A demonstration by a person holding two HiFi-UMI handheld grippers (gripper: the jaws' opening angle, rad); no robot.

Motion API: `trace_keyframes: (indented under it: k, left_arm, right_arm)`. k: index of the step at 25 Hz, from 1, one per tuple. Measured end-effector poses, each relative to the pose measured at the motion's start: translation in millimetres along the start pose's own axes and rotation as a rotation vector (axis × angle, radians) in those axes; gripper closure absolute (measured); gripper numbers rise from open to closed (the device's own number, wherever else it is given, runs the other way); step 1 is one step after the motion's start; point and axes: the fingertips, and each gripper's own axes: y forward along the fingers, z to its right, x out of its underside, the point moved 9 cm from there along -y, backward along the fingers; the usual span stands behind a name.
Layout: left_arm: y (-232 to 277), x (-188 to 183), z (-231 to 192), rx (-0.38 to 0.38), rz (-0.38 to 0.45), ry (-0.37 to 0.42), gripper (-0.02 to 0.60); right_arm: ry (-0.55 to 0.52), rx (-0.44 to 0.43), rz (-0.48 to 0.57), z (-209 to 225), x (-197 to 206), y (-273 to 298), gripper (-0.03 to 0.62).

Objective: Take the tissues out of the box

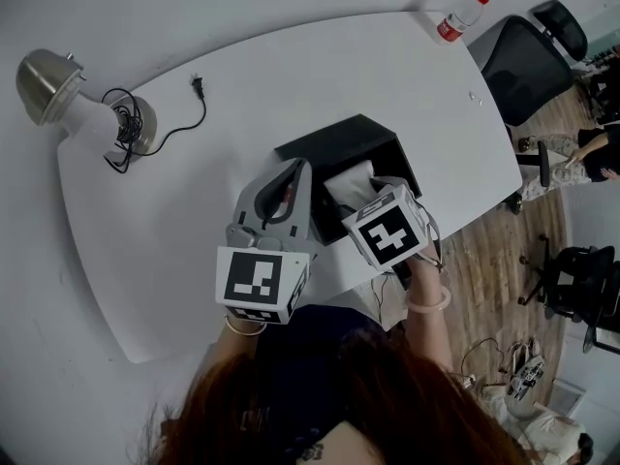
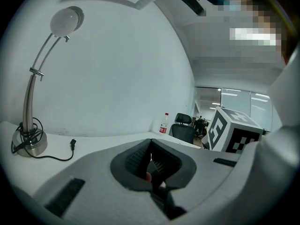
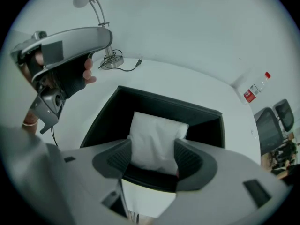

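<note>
- The black box [image 1: 334,143] stands open on the white table [image 1: 291,76], close to the near edge and toward the right corner.
- A white pack of tissues [image 3: 157,135] sits upright inside the box, its top rising above the rim.
- The right gripper [image 3: 152,149] reaches down into the box from the near edge. Its two jaws stand one on each side of the pack, and the ribbed pads [image 3: 188,157] press into the pack's sides, so it is pinched between them.
- The left gripper [image 2: 151,146] is held above the table, just beside the box's left wall and apart from it. Its jaws are pressed together at the tips, with nothing caught between them.
- In the right gripper view, the person's hand [image 3: 77,76] wraps the left gripper's handle.
- The right gripper's marker cube [image 2: 232,130] shows at the right of the left gripper view.
- A silver desk lamp [image 1: 44,85] stands at the far left corner of the table, with its black cord [image 1: 179,124] looped round the base and the plug lying loose on the tabletop.
- A plastic bottle [image 1: 460,15] with a red cap and red label stands at the far right corner.
- A black office chair [image 1: 523,66] stands off the table's right edge.
</note>
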Motion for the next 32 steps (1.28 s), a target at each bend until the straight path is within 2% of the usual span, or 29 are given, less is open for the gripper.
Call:
trace_keyframes:
  k: [5,11,24,32]
  left_arm:
    - [-4.6,-3.8,3.9,-0.028,0.008,0.02,0.56]
    - [-10.6,-6.1,10.8,-0.062,0.017,0.049,0.56]
    - [-29.0,-0.2,20.7,-0.168,0.028,0.083,0.56]
    - [-38.2,3.6,28.5,-0.19,0.019,0.095,0.56]
  right_arm:
    - [-0.056,0.005,0.051,3.3,-2.8,-7.5,0.296]
    - [-0.033,-0.013,0.113,2.4,1.2,-18.4,0.296]
    - [-0.083,-0.017,0.27,6.2,6.0,-35.3,0.296]
    - [-0.1,-0.002,0.36,9.9,10.6,-50.9,0.296]
